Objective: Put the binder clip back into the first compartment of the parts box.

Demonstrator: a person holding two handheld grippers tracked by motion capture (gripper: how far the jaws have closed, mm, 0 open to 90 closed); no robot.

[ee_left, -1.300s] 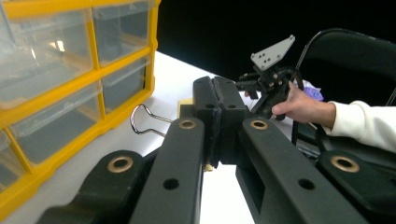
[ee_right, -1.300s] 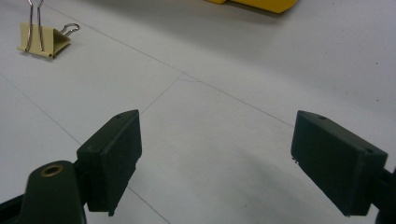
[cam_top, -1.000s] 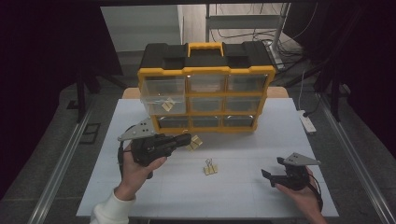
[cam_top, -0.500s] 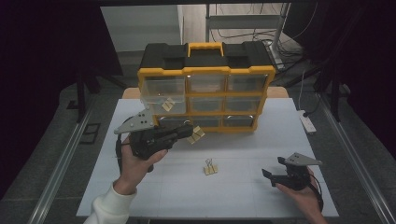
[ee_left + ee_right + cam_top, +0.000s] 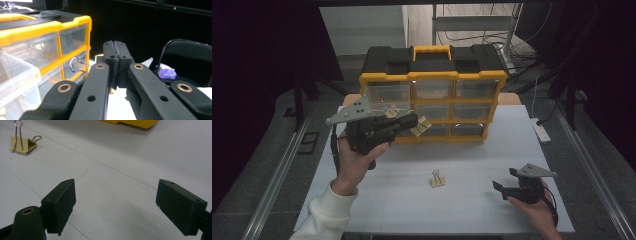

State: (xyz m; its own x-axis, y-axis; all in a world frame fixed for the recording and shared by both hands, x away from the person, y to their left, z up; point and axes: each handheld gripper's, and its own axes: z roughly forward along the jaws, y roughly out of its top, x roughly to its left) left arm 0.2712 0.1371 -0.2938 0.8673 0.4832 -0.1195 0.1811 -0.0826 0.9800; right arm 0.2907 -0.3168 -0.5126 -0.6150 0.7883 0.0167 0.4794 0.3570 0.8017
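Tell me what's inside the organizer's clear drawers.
The organizer has clear drawers, hazy in the high view; no contents can be made out. The left gripper, holding a yellow binder clip, covers part of the left middle drawers. Another clip lies on the table.

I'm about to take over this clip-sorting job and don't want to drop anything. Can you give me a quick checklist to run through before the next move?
1. Left gripper shut on the raised binder clip: ok, jaws closed, its wire handle shows beside them.
2. Clip lifted off the table: ok.
3. A drawer open in the yellow organizer to take it: cannot tell.
4. Right gripper free: ok, jaws open above the table, nothing between them.
5. Second binder clip lies apart from both grippers: ok.
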